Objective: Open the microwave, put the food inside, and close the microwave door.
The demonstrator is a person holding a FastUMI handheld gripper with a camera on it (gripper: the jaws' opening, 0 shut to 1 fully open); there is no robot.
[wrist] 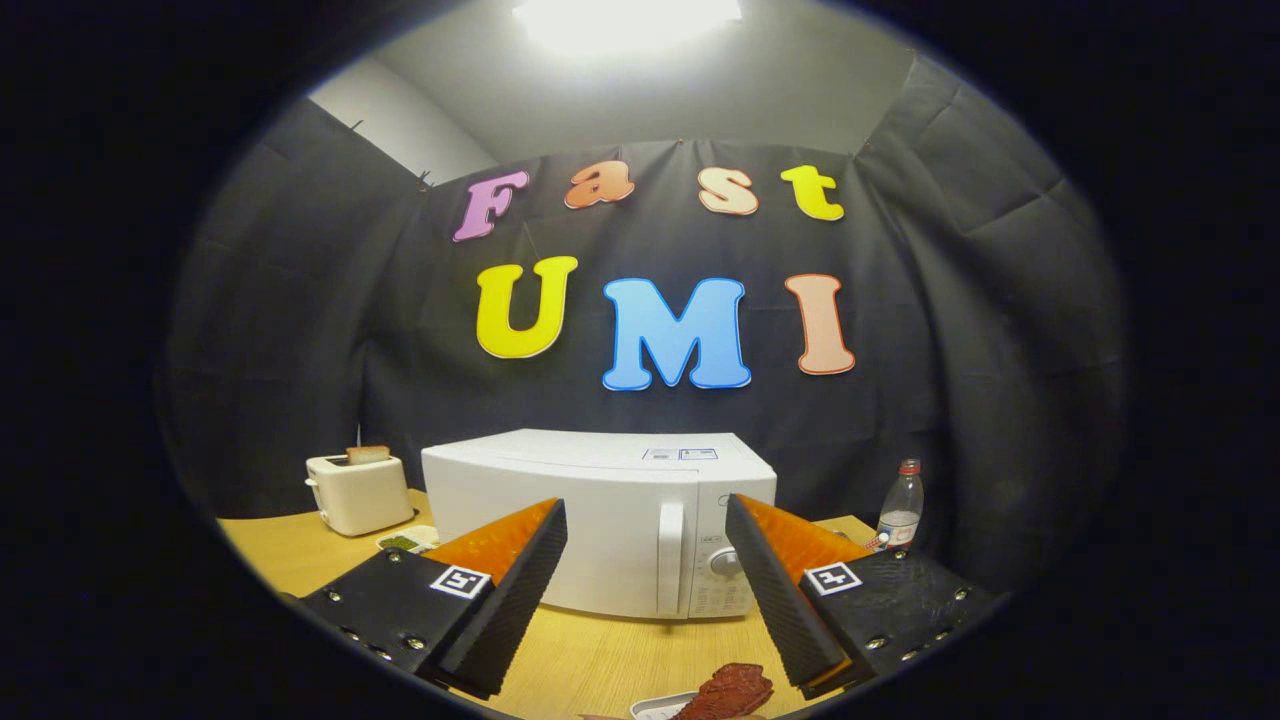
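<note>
Currently tool point(646, 560) hangs w/ fingers wide apart, empty, aimed at microwave point(600, 520) door handle point(670, 558); door's shut, food point(730, 692) waits on counter point(600, 655) nearby.

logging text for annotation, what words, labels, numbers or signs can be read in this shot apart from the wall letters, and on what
None can be read.
Sticker on top of the microwave: too small and blurred.
Print on the microwave's control panel, around the dial and buttons: too small.
Label on the water bottle: blurred.
Square black-and-white markers on both fingers of the open gripper: patterns, not words.
</note>
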